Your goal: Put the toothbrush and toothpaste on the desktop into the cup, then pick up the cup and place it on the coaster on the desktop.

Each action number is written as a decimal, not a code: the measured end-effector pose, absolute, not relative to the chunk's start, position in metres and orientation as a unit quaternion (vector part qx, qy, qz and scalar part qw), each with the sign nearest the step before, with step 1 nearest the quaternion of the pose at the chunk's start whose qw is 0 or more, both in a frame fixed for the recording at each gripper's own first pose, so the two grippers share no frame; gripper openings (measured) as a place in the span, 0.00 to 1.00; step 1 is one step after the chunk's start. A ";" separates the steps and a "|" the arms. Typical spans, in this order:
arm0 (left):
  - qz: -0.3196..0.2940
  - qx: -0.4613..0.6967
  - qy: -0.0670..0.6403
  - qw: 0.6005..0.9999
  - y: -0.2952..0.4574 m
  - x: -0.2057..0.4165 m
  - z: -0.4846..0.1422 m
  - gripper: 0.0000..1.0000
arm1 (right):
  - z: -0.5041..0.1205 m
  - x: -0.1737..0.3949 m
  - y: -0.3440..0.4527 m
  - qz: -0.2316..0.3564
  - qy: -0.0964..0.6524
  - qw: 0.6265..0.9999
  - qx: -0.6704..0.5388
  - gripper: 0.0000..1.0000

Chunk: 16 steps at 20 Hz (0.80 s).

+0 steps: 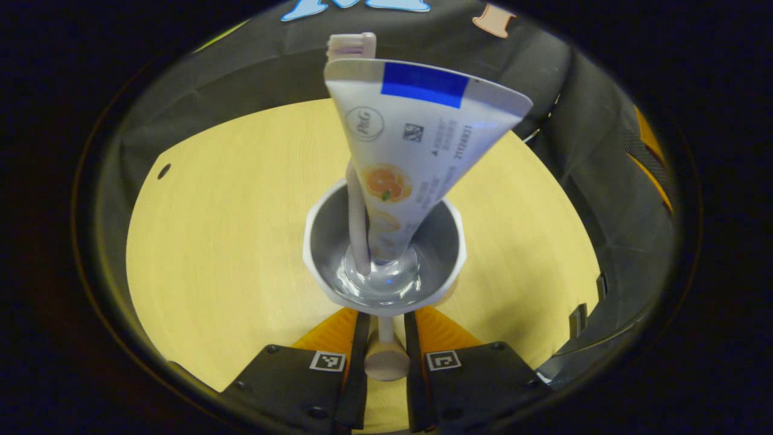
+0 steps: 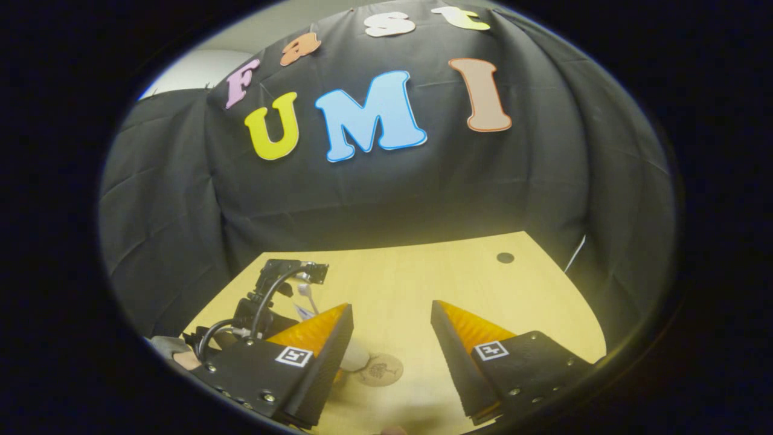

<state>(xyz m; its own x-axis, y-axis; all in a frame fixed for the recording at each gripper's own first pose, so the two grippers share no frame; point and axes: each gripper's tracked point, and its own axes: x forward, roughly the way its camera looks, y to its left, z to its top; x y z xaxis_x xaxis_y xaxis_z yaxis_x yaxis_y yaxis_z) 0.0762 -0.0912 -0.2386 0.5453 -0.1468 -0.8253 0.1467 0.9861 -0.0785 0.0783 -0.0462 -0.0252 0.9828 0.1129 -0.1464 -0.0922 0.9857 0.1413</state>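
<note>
A white cup [image 1: 320, 241] with a grey inside holds the toothpaste tube [image 1: 410, 145] and the pink toothbrush [image 1: 357, 211], both standing upright. The brush head [image 1: 351, 45] pokes up behind the tube. My left gripper [image 1: 386, 317] is shut on the cup's pale handle [image 1: 385, 359]. In the right gripper view, my right gripper [image 2: 392, 305] stands open over the table with nothing between its fingers. The round brown coaster [image 2: 379, 370] lies on the table below it. A white bit of the cup [image 2: 353, 357] shows just left of the coaster, mostly hidden behind my right gripper's left finger [image 2: 320, 338].
The light wooden table [image 1: 229, 241] has a small dark hole [image 1: 163, 171] near one edge, and the hole [image 2: 505, 257] is at the far right in the right gripper view. Black cloth walls close in the table's far sides. The left gripper's body and cables [image 2: 266, 296] stand at the left.
</note>
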 end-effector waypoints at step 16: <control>-0.093 0.028 0.493 0.865 -0.128 0.079 -0.264 0.34 | -0.037 0.067 -0.083 0.037 0.090 0.991 0.088 0.82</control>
<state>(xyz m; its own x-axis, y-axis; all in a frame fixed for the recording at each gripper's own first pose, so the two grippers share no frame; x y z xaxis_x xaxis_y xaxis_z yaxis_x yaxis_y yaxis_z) 0.0795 -0.1284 -0.2642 0.4964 -0.1337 -0.8577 0.1893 0.9810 -0.0433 0.0672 -0.0835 -0.0373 0.9809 0.0901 -0.1726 -0.0583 0.9817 0.1811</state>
